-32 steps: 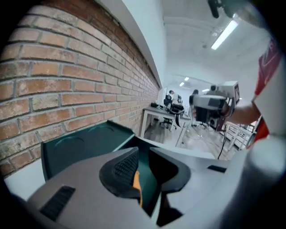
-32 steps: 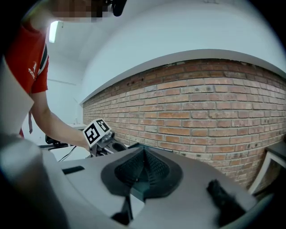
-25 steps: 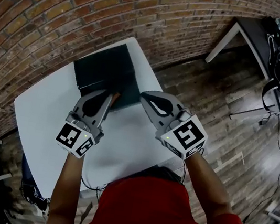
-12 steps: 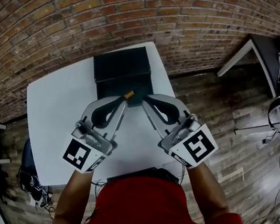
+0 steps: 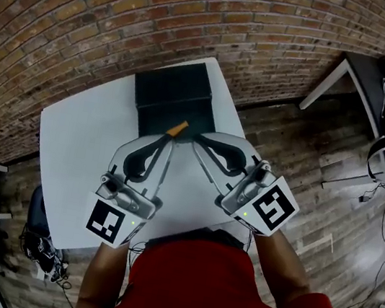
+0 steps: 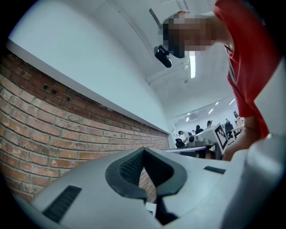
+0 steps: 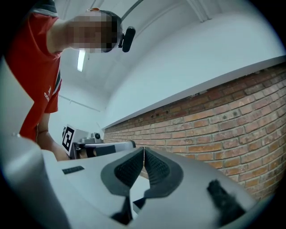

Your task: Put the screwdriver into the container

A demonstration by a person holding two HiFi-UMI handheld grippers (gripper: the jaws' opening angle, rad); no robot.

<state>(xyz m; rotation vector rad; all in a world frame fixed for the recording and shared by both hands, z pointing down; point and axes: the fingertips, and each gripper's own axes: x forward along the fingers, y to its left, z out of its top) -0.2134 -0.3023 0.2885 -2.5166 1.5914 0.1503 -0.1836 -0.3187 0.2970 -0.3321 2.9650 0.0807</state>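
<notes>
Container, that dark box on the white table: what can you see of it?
The container is a dark, almost black rectangular box, lying flat on the far part of the white table, close to the brick wall. An orange piece, probably the screwdriver, shows at its near edge; whether it lies inside I cannot tell.

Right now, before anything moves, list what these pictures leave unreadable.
Screwdriver: the head view shows only an orange end beyond the left claw; the claw and the dark container swallow the rest.
Container: head view, interior too dark to read; whether the screwdriver lies inside is unclear.
Table: near edge hidden by the person's red shirt; both gripper views face the brick wall instead.
</notes>
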